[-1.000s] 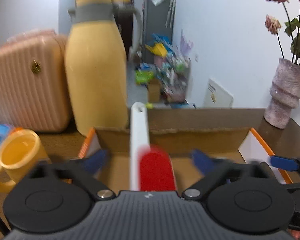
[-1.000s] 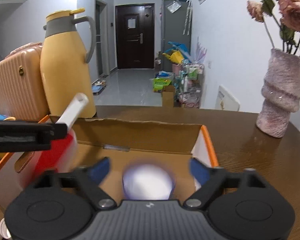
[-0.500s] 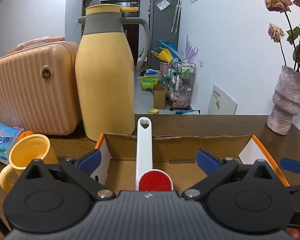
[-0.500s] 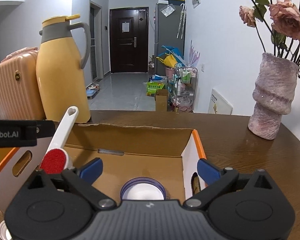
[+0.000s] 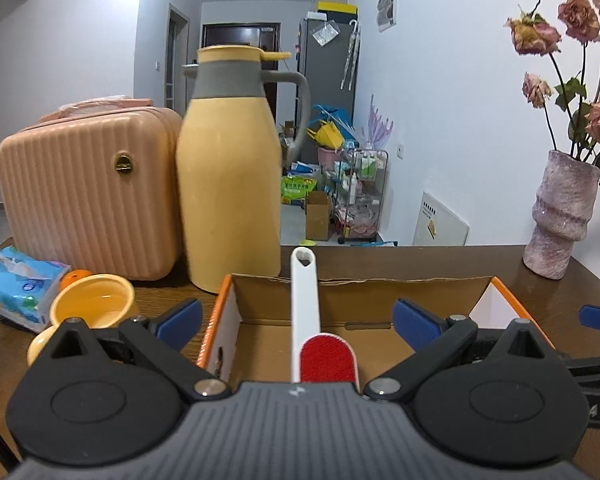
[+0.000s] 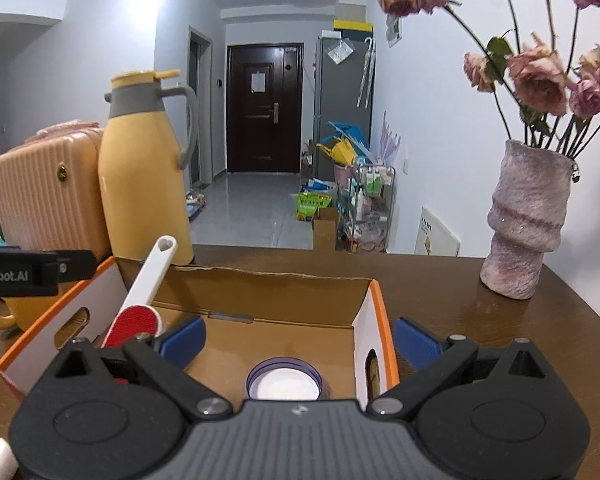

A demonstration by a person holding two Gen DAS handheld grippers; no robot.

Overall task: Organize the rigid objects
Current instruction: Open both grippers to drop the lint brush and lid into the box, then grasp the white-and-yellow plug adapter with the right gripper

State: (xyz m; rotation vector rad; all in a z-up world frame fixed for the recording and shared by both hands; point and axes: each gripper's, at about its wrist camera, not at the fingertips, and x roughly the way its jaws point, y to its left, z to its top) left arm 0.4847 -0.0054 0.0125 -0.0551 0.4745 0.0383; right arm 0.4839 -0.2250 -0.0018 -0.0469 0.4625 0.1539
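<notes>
A white-handled lint brush (image 5: 306,308) leans inside the open cardboard box (image 5: 380,292) on the brown surface (image 5: 560,292). Its long axis runs from the red pad (image 5: 327,356), low in the box at 6 o'clock, up to the heart-shaped hole at the handle's end, which points toward 12 o'clock and rests against the box's far wall. From the right wrist view the same brush tilts toward 1 o'clock in the box's left part, and a round white container with a purple rim (image 6: 285,380) sits on the box floor at 6 o'clock.

The left gripper (image 5: 296,322) has its jaws spread wide, with the brush between them but untouched by the blue pads. The right gripper (image 6: 298,340) is likewise wide apart above the container, gripping nothing.

A yellow jug (image 5: 230,184) stands at 11 o'clock behind the box, a pink case (image 5: 88,188) beside it, a yellow cup (image 5: 94,306) at 9 o'clock, and a vase (image 5: 564,216) at 2 o'clock.
</notes>
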